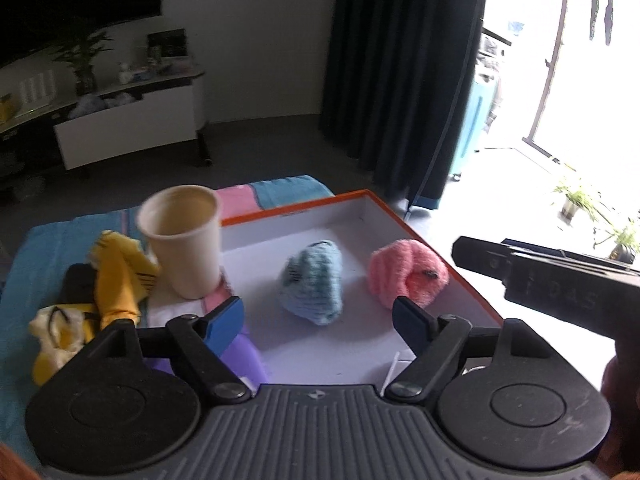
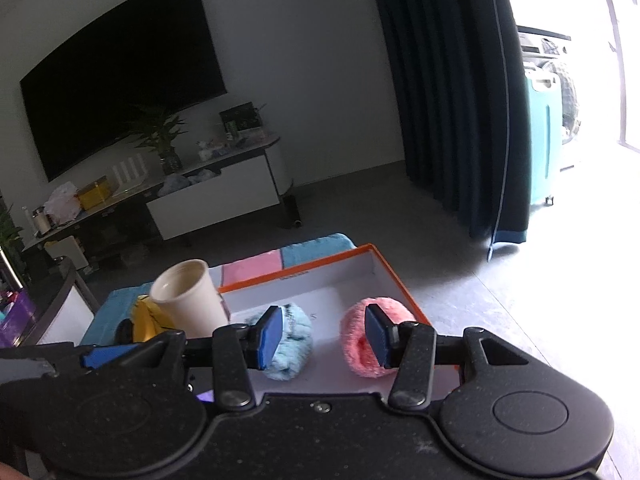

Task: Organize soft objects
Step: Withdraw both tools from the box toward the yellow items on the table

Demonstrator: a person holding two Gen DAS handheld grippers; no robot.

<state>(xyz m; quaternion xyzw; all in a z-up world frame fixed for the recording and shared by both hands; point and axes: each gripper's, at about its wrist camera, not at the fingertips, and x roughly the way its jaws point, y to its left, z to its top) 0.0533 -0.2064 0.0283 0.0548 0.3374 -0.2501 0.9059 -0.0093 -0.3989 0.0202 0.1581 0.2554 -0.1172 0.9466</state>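
Both grippers, left (image 1: 318,320) and right (image 2: 324,334), hover wide and empty over the orange-rimmed box (image 1: 460,268) holding a blue (image 1: 314,286) and a pink knit bundle (image 1: 406,278); reaching for the yellow plush (image 1: 120,276) could topple the paper cup (image 1: 182,240) just beside it.

Left gripper (image 1: 318,322) and right gripper (image 2: 324,336) hover, fingers spread.

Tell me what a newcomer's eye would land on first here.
Two fuzzy bundles, one blue and one pink, lie side by side in an orange-rimmed box. Left of it stands a paper cup, with yellow cloth beside it. Both grippers, left and right, are open.
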